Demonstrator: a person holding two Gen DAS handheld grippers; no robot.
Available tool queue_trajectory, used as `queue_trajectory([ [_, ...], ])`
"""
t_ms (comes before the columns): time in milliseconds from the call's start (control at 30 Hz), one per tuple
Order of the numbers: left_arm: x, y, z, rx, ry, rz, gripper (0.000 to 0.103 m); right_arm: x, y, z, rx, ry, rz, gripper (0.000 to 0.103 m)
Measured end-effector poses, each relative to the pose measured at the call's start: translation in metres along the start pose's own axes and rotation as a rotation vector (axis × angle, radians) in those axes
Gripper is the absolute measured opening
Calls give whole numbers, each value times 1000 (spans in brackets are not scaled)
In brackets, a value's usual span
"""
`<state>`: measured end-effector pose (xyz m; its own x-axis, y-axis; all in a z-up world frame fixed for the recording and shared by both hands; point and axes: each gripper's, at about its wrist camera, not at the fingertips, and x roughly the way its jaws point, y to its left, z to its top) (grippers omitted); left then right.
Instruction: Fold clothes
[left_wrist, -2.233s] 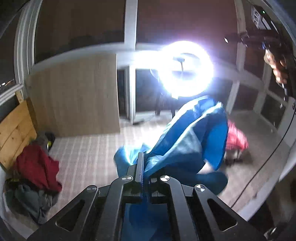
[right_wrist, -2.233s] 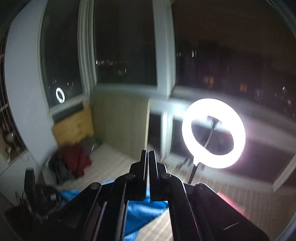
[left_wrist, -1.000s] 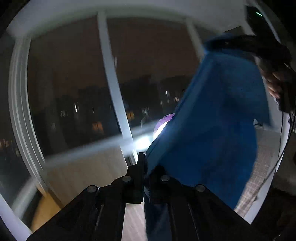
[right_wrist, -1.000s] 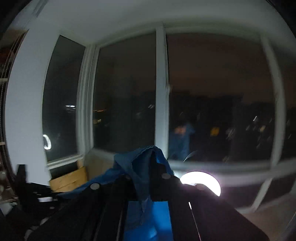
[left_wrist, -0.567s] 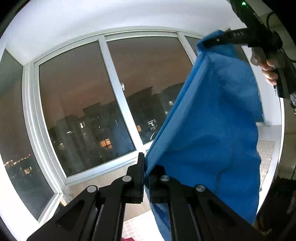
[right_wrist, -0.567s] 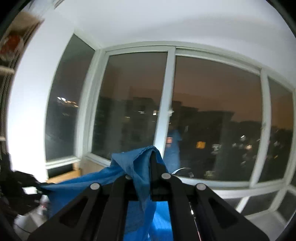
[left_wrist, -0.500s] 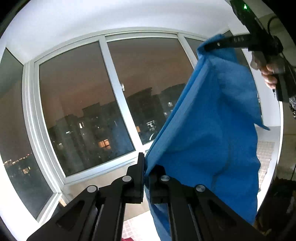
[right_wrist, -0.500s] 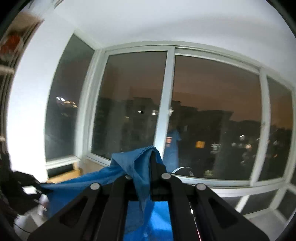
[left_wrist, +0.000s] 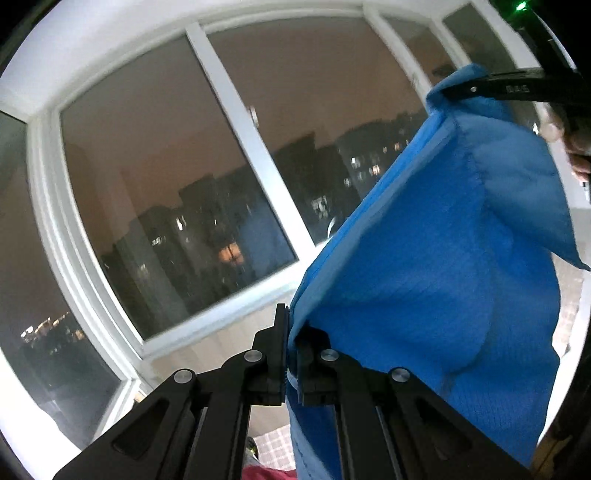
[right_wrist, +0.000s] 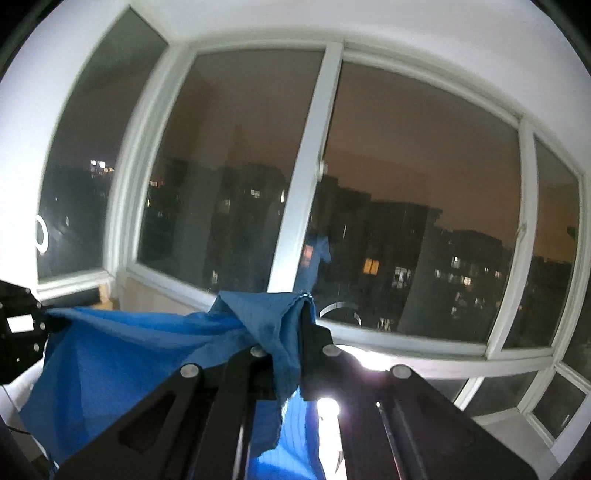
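Note:
A blue garment (left_wrist: 443, 266) hangs stretched in the air between both grippers. My left gripper (left_wrist: 291, 332) is shut on one corner of it at the bottom of the left wrist view. The right gripper (left_wrist: 461, 86) shows at the top right of that view, clamped on the other upper corner. In the right wrist view my right gripper (right_wrist: 295, 321) is shut on bunched blue cloth (right_wrist: 269, 325), which runs left to the left gripper (right_wrist: 40, 325) at the frame's edge. The garment's lower part is hidden below both views.
Large white-framed windows (right_wrist: 306, 177) with a night city fill both views. A ring light glares low behind the right gripper (right_wrist: 354, 358). A red garment (left_wrist: 269, 472) and checked floor (left_wrist: 273, 446) show at the bottom of the left wrist view.
Both grippers lifted the blue garment from the floor high into the air, cameras tilting up to the windows. In the last half second they spread it slightly and tilted a bit down.

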<state>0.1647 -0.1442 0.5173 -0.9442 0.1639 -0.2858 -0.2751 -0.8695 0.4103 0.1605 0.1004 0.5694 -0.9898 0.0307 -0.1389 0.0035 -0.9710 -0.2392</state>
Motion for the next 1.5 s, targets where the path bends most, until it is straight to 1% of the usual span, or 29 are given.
queue_trajectory([
  [67, 54, -10, -9, 3, 63, -16, 3, 48, -3, -22, -21, 54, -14, 1],
  [133, 123, -28, -22, -3, 148, -48, 3, 101, -10, -49, -37, 120, -33, 1],
  [200, 182, -47, -34, 6, 213, -63, 3, 162, -13, -80, -87, 184, -92, 1],
  [233, 213, -59, -41, 19, 245, -49, 3, 195, -11, -98, -114, 236, -115, 1],
  [300, 282, -80, -62, -2, 364, -51, 3, 262, -8, -133, -168, 351, -159, 2],
  [333, 318, -89, -73, -18, 429, -56, 3, 288, -6, -150, -178, 422, -147, 2],
  [367, 344, -97, -86, -43, 484, -77, 3, 312, -4, -168, -183, 497, -126, 3],
  [400, 365, -104, -100, -72, 534, -104, 4, 328, -3, -186, -172, 555, -80, 9],
  [433, 386, -111, -113, -102, 584, -132, 5, 337, -1, -200, -171, 595, -38, 14],
  [467, 399, -118, -124, -108, 619, -145, 5, 340, -2, -211, -193, 620, -22, 28],
  [500, 409, -124, -135, -105, 647, -152, 6, 342, -2, -222, -220, 642, -12, 36],
  [567, 413, -131, -146, -109, 666, -174, 6, 347, -4, -244, -275, 686, 8, 36],
  [600, 409, -133, -148, -111, 662, -185, 7, 344, -9, -250, -263, 691, 27, 37],
  [667, 402, -132, -147, -109, 654, -194, 7, 336, -25, -254, -195, 692, 77, 39],
  [733, 394, -127, -149, -104, 648, -211, 7, 340, -43, -251, -65, 712, 138, 39],
  [767, 389, -123, -151, -105, 646, -205, 7, 347, -34, -253, -116, 728, 111, 39],
  [833, 383, -121, -156, -113, 649, -196, 7, 360, -10, -262, -283, 758, 37, 39],
  [900, 400, -109, -160, -114, 667, -165, 7, 354, -5, -267, -318, 797, 76, 39],
  [967, 405, -109, -165, -110, 686, -155, 8, 345, -5, -270, -324, 828, 135, 40],
  [1000, 406, -109, -166, -109, 688, -154, 9, 339, -7, -270, -316, 838, 171, 43],
  [1067, 408, -109, -166, -109, 687, -152, 12, 327, -11, -270, -300, 855, 243, 43],
  [1133, 410, -110, -165, -125, 687, -164, 13, 317, -17, -271, -245, 887, 311, 49],
  [1200, 423, -108, -167, -155, 706, -181, 13, 310, -6, -291, -360, 947, 286, 51],
  [1233, 421, -104, -168, -169, 713, -176, 13, 311, -3, -300, -363, 981, 317, 51],
  [1333, 437, -106, -174, -178, 723, -167, 13, 304, -2, -318, -109, 1062, 649, 51],
  [1367, 445, -109, -177, -175, 732, -160, 13, 302, -7, -316, -65, 1010, 677, 51],
  [1400, 454, -112, -179, -172, 740, -154, 13, 299, -12, -311, -33, 938, 681, 51],
  [1433, 459, -113, -182, -169, 746, -146, 13, 303, -22, -310, -3, 899, 590, 51],
  [1500, 463, -113, -184, -175, 749, -136, 13, 311, -37, -318, 3, 887, 393, 51],
])
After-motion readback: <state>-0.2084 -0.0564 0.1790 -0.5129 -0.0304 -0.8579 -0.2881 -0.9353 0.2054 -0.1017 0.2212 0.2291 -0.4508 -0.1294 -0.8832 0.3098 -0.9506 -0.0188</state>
